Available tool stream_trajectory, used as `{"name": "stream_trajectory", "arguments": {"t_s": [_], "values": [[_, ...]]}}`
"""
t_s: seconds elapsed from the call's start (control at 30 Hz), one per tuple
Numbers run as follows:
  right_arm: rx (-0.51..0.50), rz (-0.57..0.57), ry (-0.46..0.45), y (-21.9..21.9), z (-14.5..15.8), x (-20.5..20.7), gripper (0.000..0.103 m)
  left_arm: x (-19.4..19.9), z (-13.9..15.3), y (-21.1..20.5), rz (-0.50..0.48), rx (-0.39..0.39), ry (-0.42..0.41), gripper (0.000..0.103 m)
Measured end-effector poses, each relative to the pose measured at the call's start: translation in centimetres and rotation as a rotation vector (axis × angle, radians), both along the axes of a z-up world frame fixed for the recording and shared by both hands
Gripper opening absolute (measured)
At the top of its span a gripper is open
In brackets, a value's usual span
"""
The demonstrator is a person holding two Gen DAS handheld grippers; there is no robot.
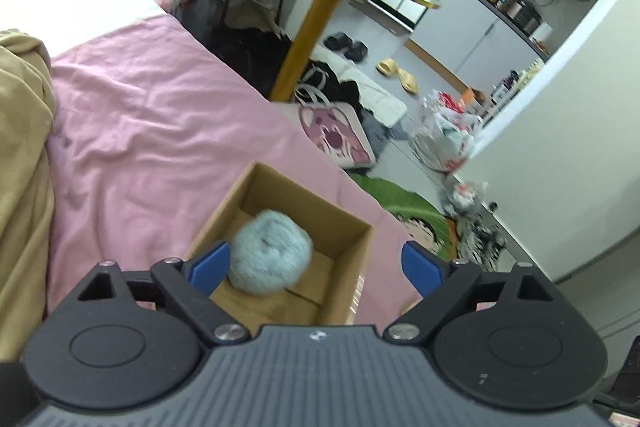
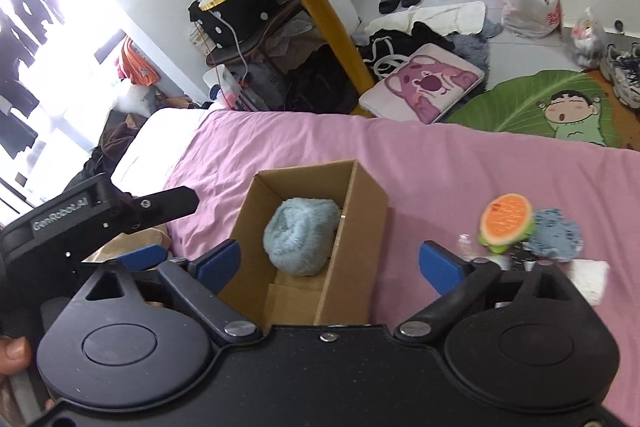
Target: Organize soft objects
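Looking along my right claw (image 2: 329, 261), I am seeing what the left view is missing: a slice-shaped orange and green plush (image 2: 507, 222), a blue-grey knitted piece (image 2: 557, 234) and a white pad (image 2: 591, 278) lying together on the pink sheet (image 2: 460, 163) just right of the cardboard box (image 2: 370, 223), plus my left claw (image 2: 144, 255) with "GenRobot.AI" printed along its side. I am holding both claws spread wide and gripping nothing, each hovering over the near end of the box. Inside it the fluffy pale blue ball (image 1: 269, 258) is sitting on the floor, nearly touching the left claw's (image 1: 316, 265) left fingertip (image 1: 210, 265) and lying ahead of the right claw's 2 fingers.
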State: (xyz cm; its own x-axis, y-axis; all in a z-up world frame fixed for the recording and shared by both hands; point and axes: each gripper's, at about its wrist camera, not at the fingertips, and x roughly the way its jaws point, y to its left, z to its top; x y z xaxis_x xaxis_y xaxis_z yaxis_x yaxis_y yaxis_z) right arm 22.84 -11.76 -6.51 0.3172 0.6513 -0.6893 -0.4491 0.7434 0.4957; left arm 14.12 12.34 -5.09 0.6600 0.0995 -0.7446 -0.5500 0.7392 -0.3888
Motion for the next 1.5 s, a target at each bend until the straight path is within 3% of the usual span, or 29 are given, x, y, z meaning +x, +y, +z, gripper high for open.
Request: {"name": "stream_trajectory", "arguments": {"t_s": [0.3,0.47,0.73,1.13,1.5], "values": [[-0.036,-0.038,-0.047,-4.3,0.3,-0.6,0.103,-0.4,2.3,-4.0,-0.064,0.055,-0.010,0.097],[-0.011,-0.084,-0.045,-7.2,0.2,-0.6,0.103,-0.2,2.9,-7.0,-0.133,0.136,-0.007,0.099],[0.015,-0.189,-0.004,-11.8,-1.5,-0.2,0.103,0.5,2.5,-11.1,-0.192,0.186,0.014,0.099],[0.037,-0.235,0.050,-15.3,-4.6,1.2,0.103,2.1,0.2,-15.1,-0.214,0.208,0.073,0.099],[0.039,-0.264,0.115,-16.7,-7.5,2.5,0.103,4.9,-3.6,-17.2,-0.209,0.206,0.147,0.098]]}}
